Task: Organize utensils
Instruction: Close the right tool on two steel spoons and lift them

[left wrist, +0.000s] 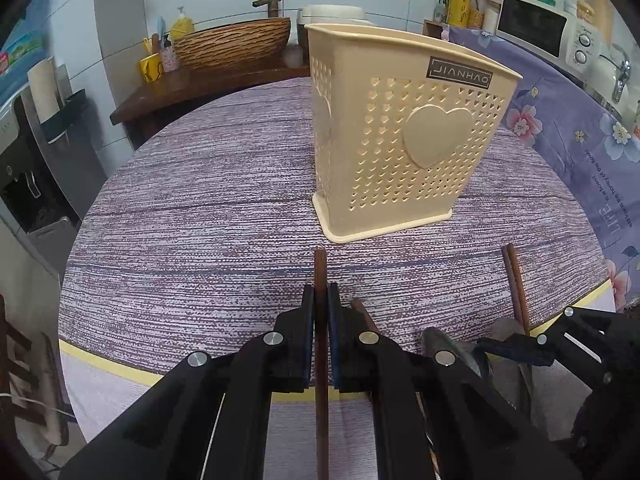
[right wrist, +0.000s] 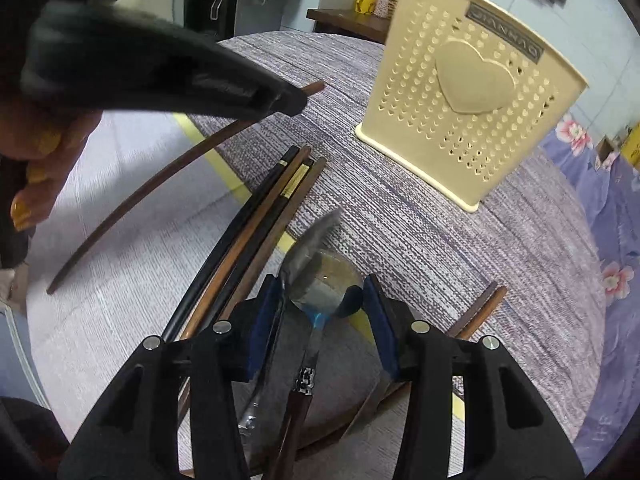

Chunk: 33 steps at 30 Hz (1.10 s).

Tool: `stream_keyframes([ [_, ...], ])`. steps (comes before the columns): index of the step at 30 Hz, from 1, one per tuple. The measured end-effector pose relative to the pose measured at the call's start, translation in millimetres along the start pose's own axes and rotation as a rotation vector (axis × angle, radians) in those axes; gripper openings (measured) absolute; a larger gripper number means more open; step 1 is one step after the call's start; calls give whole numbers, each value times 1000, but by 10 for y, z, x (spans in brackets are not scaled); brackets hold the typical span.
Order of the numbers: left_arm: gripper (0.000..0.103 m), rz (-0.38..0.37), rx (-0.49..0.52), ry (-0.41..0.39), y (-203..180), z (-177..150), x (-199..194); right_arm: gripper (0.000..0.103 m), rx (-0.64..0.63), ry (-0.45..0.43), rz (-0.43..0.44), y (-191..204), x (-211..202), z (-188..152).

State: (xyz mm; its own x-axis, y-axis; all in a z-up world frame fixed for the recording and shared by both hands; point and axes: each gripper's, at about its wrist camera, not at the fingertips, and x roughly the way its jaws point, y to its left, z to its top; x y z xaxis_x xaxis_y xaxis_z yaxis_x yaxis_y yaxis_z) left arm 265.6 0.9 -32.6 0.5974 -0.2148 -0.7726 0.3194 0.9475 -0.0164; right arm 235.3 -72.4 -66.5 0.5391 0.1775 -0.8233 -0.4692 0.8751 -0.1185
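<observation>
- Chopstick point(left wrist: 321, 360), dark brown, was clamped between the closed pads of the left gripper point(left wrist: 321, 312) and held above the table point(left wrist: 200, 220), its tip toward the holder point(left wrist: 400, 140).
- In the right wrist view, the same chopstick point(right wrist: 160, 184) was seen clear of the cloth, with a hand point(right wrist: 36, 168) behind the gripper.
- Holder, a cream basket pierced with small hearts, stood upright on the purple woven cloth, ahead of both grippers and well apart from them.
- Right gripper point(right wrist: 324, 312) was set part open over a spoon point(right wrist: 308, 248); its left pad lay against the spoon, while the right pad stood clear, so no firm grip was shown.
- A bundle of chopsticks point(right wrist: 260, 216), black and brown, lay side by side just left of the spoon, across a yellow tape line point(right wrist: 216, 160).
- Another brown pair point(right wrist: 480, 308) lay just right of the right gripper.
- A brown-handled utensil point(right wrist: 296, 412) lay under the right gripper; its kind could not be told.
- A basin point(left wrist: 236, 42), tap point(left wrist: 272, 0) and microwave point(left wrist: 536, 28) stood well behind the table.
</observation>
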Motion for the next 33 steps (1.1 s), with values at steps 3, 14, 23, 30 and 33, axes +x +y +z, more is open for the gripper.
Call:
stream_keyframes([
  [3,8,2,-5,-1,22,-5,3,35,92,-5,48,-114,15,13],
  [14,8,4,-11,-3,18,-9,-2,63,158,-75,46,-332,6,201],
  [23,8,7,-11,-4,31,-5,-6,68,304,-41,21,-675,-6,214],
  [30,8,10,-12,-9,45,19,-23,68,295,45,-15,-648,296,370],
  [33,8,11,-10,-8,51,18,-22,68,272,77,-28,-630,380,423],
])
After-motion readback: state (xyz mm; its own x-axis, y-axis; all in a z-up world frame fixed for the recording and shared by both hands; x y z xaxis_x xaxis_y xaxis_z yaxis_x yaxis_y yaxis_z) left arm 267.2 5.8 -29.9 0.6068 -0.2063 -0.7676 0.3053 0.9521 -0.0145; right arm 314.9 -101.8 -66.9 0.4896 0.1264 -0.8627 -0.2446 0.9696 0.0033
